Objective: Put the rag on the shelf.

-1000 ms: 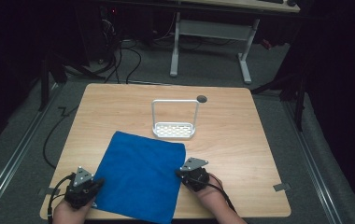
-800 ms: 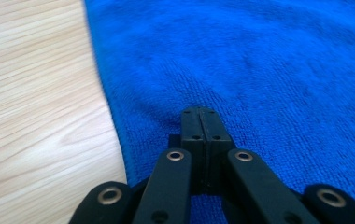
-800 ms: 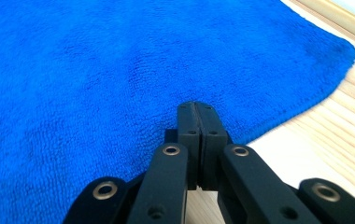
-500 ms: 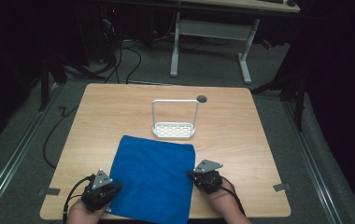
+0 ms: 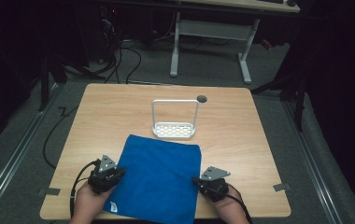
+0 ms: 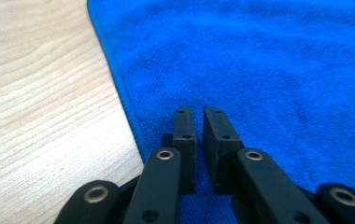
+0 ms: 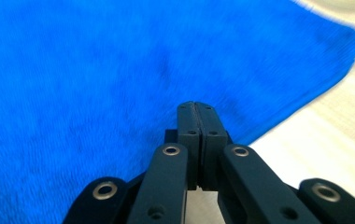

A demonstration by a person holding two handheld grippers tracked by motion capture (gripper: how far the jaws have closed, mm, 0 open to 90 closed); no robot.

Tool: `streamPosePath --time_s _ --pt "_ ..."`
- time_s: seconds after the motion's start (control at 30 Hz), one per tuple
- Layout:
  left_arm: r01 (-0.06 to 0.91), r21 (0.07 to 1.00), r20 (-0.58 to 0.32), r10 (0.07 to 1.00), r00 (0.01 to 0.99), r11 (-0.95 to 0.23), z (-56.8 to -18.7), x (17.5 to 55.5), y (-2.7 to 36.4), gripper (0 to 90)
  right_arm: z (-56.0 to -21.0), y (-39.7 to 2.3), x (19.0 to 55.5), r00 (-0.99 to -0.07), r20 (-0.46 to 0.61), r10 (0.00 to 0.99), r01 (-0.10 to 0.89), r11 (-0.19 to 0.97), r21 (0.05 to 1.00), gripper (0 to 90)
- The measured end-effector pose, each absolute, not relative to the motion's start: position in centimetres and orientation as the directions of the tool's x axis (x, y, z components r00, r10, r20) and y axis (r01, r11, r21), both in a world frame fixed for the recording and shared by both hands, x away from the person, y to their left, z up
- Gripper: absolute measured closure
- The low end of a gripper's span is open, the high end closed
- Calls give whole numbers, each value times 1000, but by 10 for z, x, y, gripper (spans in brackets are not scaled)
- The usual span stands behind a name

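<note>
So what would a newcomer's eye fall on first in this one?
The bright blue cloth spread flat on the near half of the wooden table, with the left gripper and right gripper at its two side edges. Just beyond it stands a small white rack.

High view: fixed above my side of table (image 5: 119, 107), facing forward and down; whole tabletop in frame, floor beyond, my hands at bottom edge. Far range.
Left gripper view: camera on my left gripper (image 6: 199, 122), looking along own jaws, low and very near blue cloth (image 6: 259, 60); cloth's edge and bare wood at left.
Right gripper view: camera on my right gripper (image 7: 198, 120), same low close range; cloth corner upper right.
Shared by all three: blue cloth, tabletop.
</note>
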State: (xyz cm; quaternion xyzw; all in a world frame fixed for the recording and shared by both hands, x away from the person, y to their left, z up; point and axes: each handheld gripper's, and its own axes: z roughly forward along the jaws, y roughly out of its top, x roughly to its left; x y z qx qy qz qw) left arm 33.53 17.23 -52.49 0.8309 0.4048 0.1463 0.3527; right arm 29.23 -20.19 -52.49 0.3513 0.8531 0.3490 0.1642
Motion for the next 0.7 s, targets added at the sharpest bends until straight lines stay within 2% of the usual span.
streamPosePath --time_s 0.2,0.43,0.7 --pt "564 704 -75 745 663 -432 -526 330 168 845 -526 -211 294 -663 -78 744 493 513 703 900" --pt "492 701 -38 662 748 -516 -525 315 136 844 -525 -230 301 -615 -55 787 537 468 702 900" --pt "460 704 -31 624 781 -541 -525 309 120 841 -524 -251 308 -574 -70 816 558 452 696 900"
